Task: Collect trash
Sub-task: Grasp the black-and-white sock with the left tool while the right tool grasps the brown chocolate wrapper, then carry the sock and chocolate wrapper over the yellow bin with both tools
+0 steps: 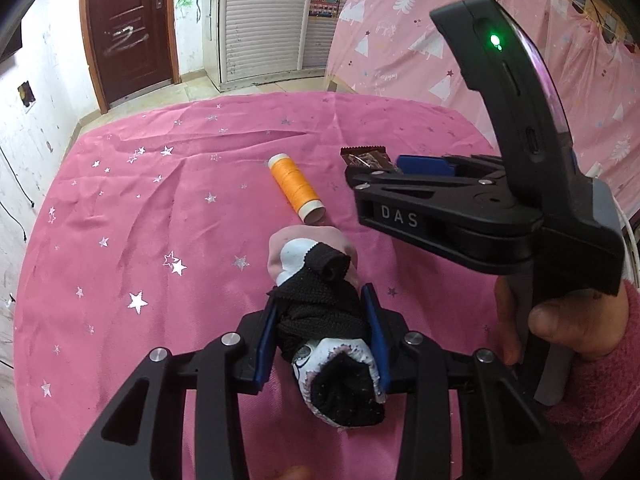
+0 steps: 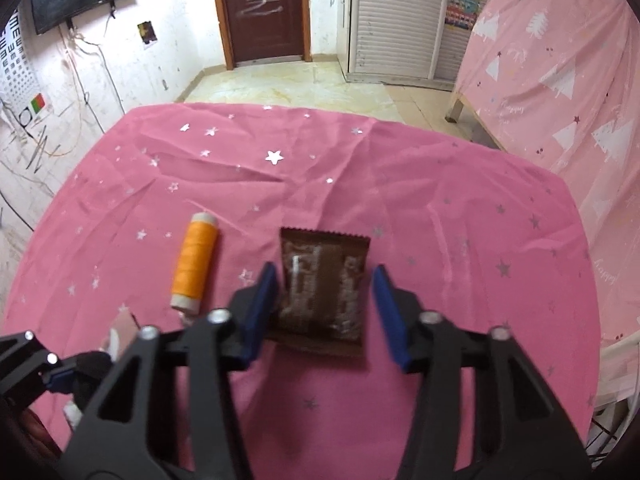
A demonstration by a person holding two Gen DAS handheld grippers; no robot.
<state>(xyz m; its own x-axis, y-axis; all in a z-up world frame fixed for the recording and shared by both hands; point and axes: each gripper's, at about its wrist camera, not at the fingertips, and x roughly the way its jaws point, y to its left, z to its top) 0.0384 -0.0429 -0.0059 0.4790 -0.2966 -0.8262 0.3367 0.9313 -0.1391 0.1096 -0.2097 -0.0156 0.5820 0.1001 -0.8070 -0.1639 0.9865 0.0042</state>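
My left gripper point(image 1: 324, 340) is shut on a rolled sock point(image 1: 320, 320), black, white and pale pink, held over the pink star-print tablecloth point(image 1: 160, 220). A brown snack wrapper point(image 2: 322, 292) lies flat on the cloth between the blue pads of my right gripper point(image 2: 326, 312), which is open around it. The left pad sits close to the wrapper's edge; the right pad stands apart from it. In the left wrist view the wrapper point(image 1: 366, 157) shows beyond the right gripper's body point(image 1: 440, 216).
An orange thread spool point(image 2: 195, 263) lies left of the wrapper, and it also shows in the left wrist view point(image 1: 295, 188). The table's far edge drops to a tiled floor point(image 2: 300, 84). A pink tree-print curtain point(image 2: 560, 80) hangs on the right.
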